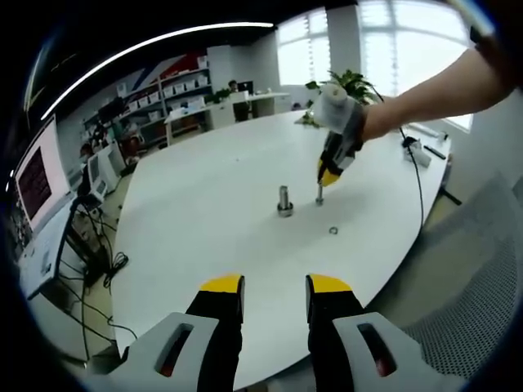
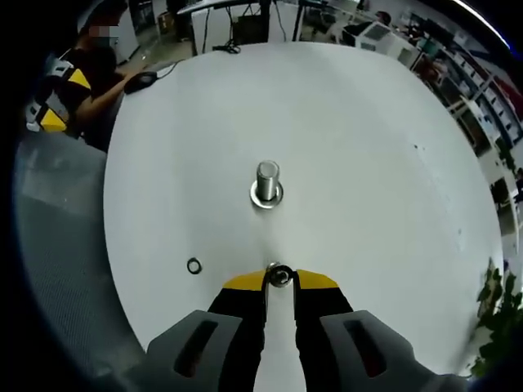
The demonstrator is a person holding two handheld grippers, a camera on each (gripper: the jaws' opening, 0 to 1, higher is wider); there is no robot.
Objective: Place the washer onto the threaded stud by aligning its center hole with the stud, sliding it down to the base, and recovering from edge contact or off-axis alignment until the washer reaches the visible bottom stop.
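The stud (image 2: 267,181) stands upright near the middle of the white table (image 2: 368,163), with what looks like a metal ring or flange around its foot – whether that is a washer already seated or part of the stud, I cannot tell. The right gripper (image 2: 279,278) has its yellow-tipped jaws drawn close on a small round metal piece (image 2: 279,276), and in the left gripper view this gripper (image 1: 327,176) is seen pointing down over a short upright metal part (image 1: 319,194) just beside the stud (image 1: 284,200); whether the piece is the washer or the head of a small bolt is too small to judge. A loose washer (image 2: 194,265) lies flat on the table, apart from the stud and to the side of the right gripper; it shows too in the left gripper view (image 1: 333,230). The left gripper (image 1: 274,287) hangs back at the table's edge with its jaws parted and nothing between them. By my reading the task is at an early stage – the loose washer has yet to be lifted, centred over the stud and slid down to the base.
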